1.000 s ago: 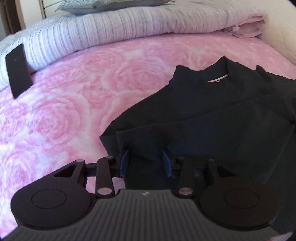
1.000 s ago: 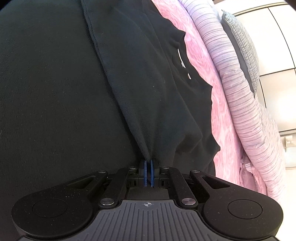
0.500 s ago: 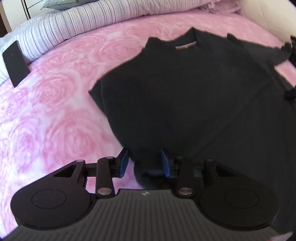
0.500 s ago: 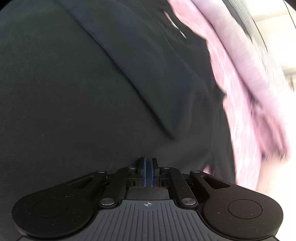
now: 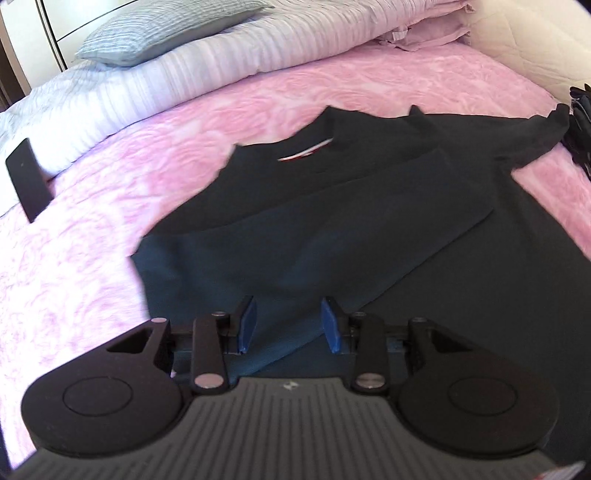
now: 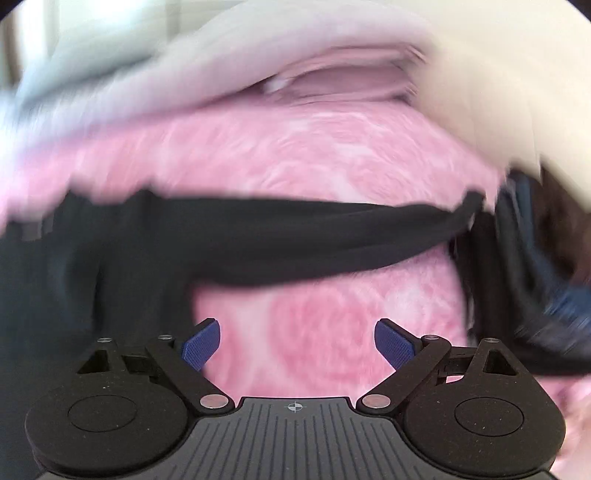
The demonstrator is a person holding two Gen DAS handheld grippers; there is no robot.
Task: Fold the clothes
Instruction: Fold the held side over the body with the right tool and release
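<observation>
A black shirt [image 5: 351, 206] lies collar away from me on the pink rose-patterned bed cover [image 5: 110, 221], its red and white neck label [image 5: 306, 153] showing. Its left side is folded across the body, and that flap tapers down into my left gripper [image 5: 290, 325]. The blue pads stand partly apart with bunched cloth filling the gap. In the blurred right wrist view, my right gripper [image 6: 297, 343] has its jaws opening wide over bare pink cover, with nothing between them. The shirt's sleeve [image 6: 258, 236] stretches across just beyond it.
A striped white duvet [image 5: 221, 74] and a grey pillow [image 5: 166, 33] are heaped at the far side of the bed. A flat black object [image 5: 27, 184] leans against the duvet at left. A pile of dark clothes [image 6: 524, 266] sits at the right edge.
My right gripper let go of the shirt's fold, opened wide, rolled, and swung out over the pink cover by the sleeve. My left gripper drew back with the cloth, laying the flap across.
</observation>
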